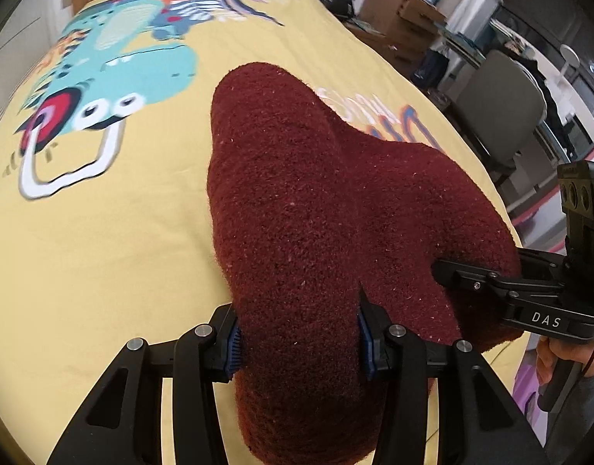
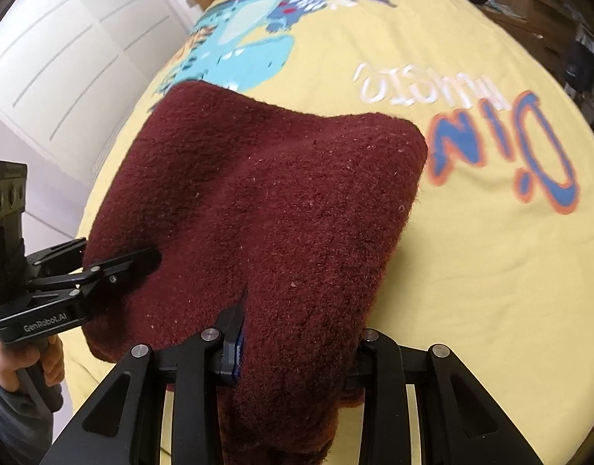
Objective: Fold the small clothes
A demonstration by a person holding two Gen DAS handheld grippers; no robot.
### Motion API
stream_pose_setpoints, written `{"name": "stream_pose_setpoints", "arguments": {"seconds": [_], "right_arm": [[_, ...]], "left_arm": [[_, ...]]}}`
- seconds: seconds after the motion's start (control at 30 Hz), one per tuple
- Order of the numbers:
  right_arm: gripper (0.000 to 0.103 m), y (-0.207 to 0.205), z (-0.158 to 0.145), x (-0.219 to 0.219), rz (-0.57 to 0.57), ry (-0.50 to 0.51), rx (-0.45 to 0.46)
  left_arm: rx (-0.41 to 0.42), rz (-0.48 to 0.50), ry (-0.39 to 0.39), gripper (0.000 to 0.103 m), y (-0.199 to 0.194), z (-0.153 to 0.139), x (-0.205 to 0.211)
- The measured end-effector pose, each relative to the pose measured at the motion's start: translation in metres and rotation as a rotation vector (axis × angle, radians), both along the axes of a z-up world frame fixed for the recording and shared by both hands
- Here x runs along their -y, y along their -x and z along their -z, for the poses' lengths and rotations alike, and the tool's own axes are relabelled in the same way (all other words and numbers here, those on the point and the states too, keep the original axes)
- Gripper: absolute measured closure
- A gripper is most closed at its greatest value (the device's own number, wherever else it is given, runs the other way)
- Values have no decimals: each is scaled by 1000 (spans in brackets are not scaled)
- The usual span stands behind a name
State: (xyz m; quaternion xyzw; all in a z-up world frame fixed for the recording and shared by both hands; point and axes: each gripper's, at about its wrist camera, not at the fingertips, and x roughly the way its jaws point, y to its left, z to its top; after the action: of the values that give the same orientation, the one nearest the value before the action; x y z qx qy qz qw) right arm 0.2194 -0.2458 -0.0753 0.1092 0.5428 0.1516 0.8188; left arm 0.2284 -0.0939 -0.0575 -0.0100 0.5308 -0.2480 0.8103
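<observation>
Yellow printed sheet [image 1: 103, 271], both claws gripping maroon cloth [image 1: 297, 193]

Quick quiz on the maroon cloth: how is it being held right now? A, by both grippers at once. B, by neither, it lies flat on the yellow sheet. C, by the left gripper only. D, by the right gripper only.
A: the left gripper and the right gripper each pinch the near edge of the maroon cloth, lifting it off the yellow sheet.
</observation>
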Motion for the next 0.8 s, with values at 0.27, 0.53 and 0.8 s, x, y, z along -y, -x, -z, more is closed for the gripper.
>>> {"name": "stream_pose_setpoints", "arguments": {"seconds": [0.27,0.53,0.8], "right_arm": [[63,-6,63,-36,-18,74,-97],[27,-5,48,-27,44,135,-57],[21,23,26,-19,37,196,1]], "left_arm": [[-109,-66,-25,59,14,57,-44],[-144,-147,-36,37,11,68,-57],[-129,-173,-91,1,19,39,-72]]}}
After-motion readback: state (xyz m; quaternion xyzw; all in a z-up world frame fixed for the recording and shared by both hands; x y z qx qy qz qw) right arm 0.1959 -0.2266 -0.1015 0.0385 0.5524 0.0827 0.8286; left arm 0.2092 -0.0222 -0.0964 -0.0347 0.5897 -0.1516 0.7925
